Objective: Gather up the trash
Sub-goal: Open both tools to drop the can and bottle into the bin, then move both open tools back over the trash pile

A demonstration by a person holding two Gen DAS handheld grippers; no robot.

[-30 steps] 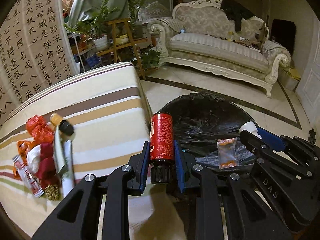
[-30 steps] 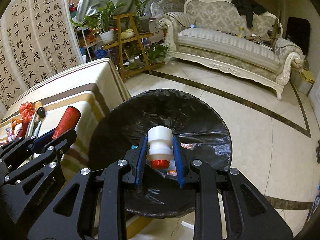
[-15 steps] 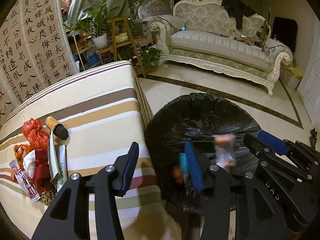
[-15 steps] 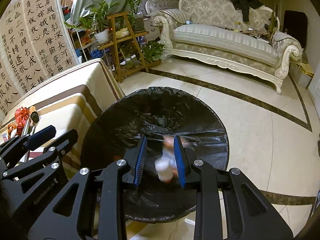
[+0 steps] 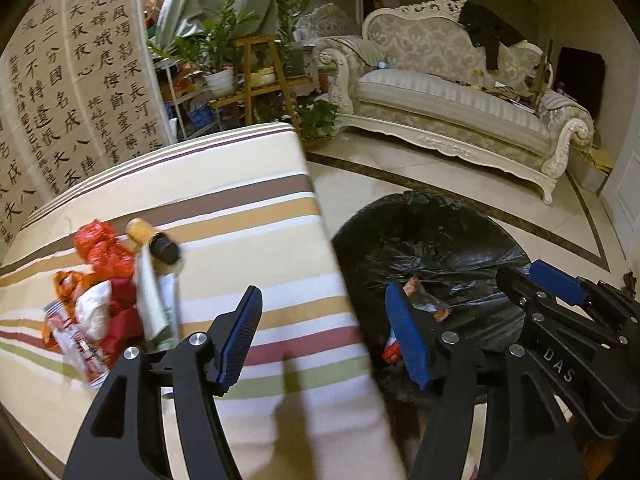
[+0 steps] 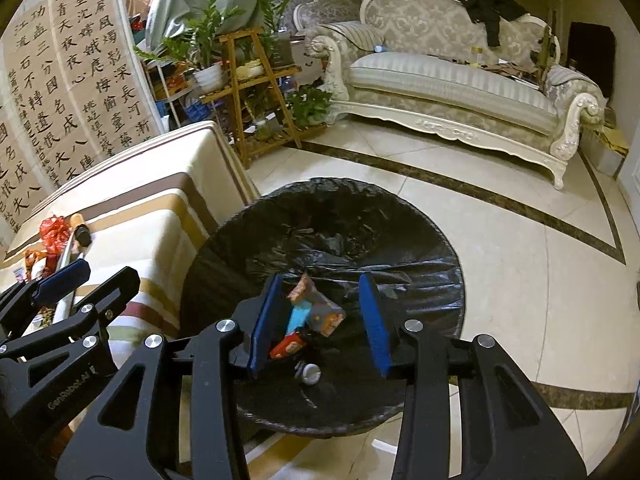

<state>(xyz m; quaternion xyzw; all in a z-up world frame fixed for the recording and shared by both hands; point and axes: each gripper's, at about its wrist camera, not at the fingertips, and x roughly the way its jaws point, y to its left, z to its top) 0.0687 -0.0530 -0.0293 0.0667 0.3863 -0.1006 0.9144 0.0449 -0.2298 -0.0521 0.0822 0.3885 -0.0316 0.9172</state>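
Observation:
A black-lined trash bin [image 6: 360, 220] stands on the floor beside the striped table [image 5: 240, 216]. Inside it lie wrappers [image 6: 320, 312], a red can [image 6: 288, 346] and a small white bottle [image 6: 310, 374]. My right gripper [image 6: 320, 320] is open and empty above the bin. My left gripper [image 5: 324, 336] is open and empty over the table's edge next to the bin [image 5: 440, 240]. A pile of red and white wrappers [image 5: 100, 296] and an orange bottle with a black cap [image 5: 152, 238] lie on the table to the left.
A cream sofa [image 5: 460, 108] stands at the far side of the tiled floor. A wooden plant stand [image 5: 260, 76] with potted plants stands behind the table. A calligraphy screen [image 5: 68, 92] fills the left.
Both grippers opened. The red can dropped from the left gripper and the white bottle from the right gripper into the bin. The left gripper swung slightly left toward the table.

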